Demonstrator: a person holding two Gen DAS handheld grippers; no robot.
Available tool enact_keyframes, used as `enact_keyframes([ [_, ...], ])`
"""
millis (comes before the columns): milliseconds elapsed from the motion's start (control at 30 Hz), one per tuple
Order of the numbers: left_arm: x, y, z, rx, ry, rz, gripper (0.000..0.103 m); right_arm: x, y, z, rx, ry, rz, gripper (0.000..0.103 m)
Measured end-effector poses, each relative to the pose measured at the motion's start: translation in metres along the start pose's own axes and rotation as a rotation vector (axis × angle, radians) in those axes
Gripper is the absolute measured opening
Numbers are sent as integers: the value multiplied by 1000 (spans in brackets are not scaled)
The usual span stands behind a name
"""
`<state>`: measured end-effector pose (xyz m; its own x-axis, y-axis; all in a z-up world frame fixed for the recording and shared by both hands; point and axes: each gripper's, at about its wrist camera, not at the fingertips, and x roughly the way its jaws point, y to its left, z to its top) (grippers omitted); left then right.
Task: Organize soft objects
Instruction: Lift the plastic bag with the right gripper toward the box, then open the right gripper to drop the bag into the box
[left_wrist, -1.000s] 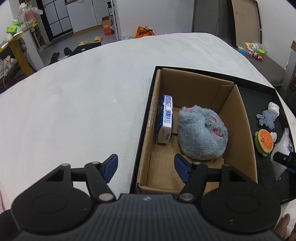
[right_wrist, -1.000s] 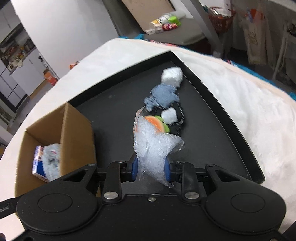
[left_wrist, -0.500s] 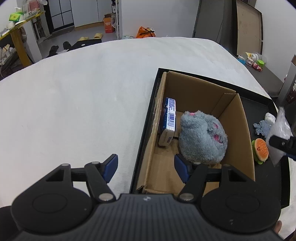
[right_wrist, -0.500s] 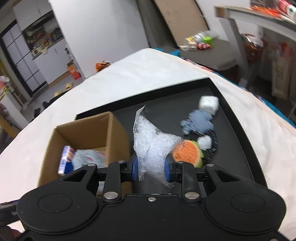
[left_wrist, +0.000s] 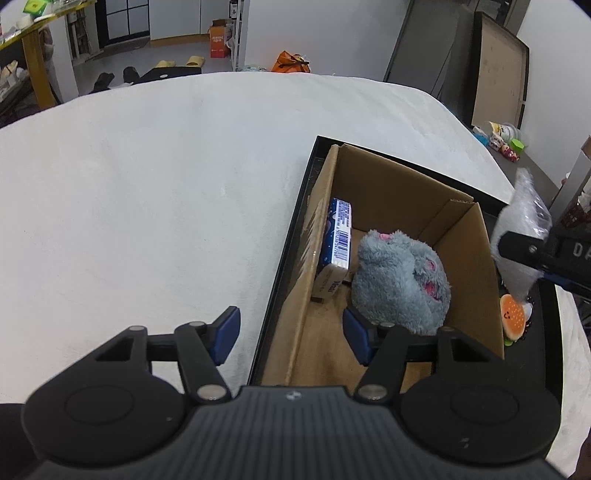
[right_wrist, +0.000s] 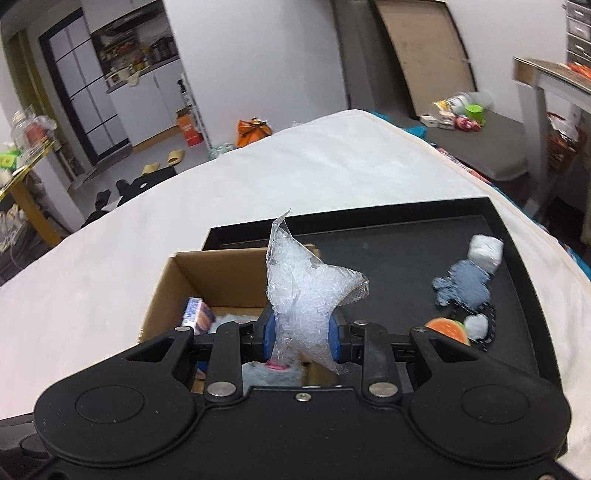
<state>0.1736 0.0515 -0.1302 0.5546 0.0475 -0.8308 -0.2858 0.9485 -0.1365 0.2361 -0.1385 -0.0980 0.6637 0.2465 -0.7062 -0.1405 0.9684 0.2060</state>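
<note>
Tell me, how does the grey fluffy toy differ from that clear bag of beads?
The grey plush toy lies inside the cardboard box; the clear bead bag hangs pinched in the right gripper. The toy is furry and opaque, the bag crinkly and see-through. Both look soft.

The right gripper (right_wrist: 301, 341) squeezes a clear bag of little beads (right_wrist: 308, 299) between its blue pads (right_wrist: 269, 338), up over the near edge of a brown box (right_wrist: 192, 284). Inside the box sit a small blue packet (right_wrist: 195, 314) and a fluffy gray toy (right_wrist: 266, 373). The box stands in a black tray (right_wrist: 388, 254), where a burger toy (right_wrist: 448, 329), a blue fuzzy thing (right_wrist: 467, 286) and a white lump (right_wrist: 485, 251) lie to the right.
</note>
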Motion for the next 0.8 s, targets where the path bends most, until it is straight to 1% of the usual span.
enact_keyframes([
  [33,1,1,0,-7,1,-8,55,2,4,1,-8,4,4,28],
  [100,3,5,0,-30,9,-26,45,5,10,3,-21,8,9,28],
  [133,4,7,1,-41,14,-33,42,6,13,3,-32,7,9,28],
  [200,7,9,1,-54,21,-48,31,9,19,6,-55,8,11,28],
  [300,11,11,1,-79,32,-73,22,12,28,11,-79,7,29,29],
  [400,12,14,2,-93,30,-78,20,14,36,17,-107,13,61,33],
  [467,12,15,2,-100,31,-85,20,16,40,19,-129,15,59,35],
  [567,12,15,3,-100,30,-90,20,15,39,22,-146,5,47,42],
  [667,11,17,2,-100,32,-95,20,11,33,22,-137,4,41,42],
  [800,11,17,2,-96,31,-92,20,5,25,19,-158,15,38,43],
])
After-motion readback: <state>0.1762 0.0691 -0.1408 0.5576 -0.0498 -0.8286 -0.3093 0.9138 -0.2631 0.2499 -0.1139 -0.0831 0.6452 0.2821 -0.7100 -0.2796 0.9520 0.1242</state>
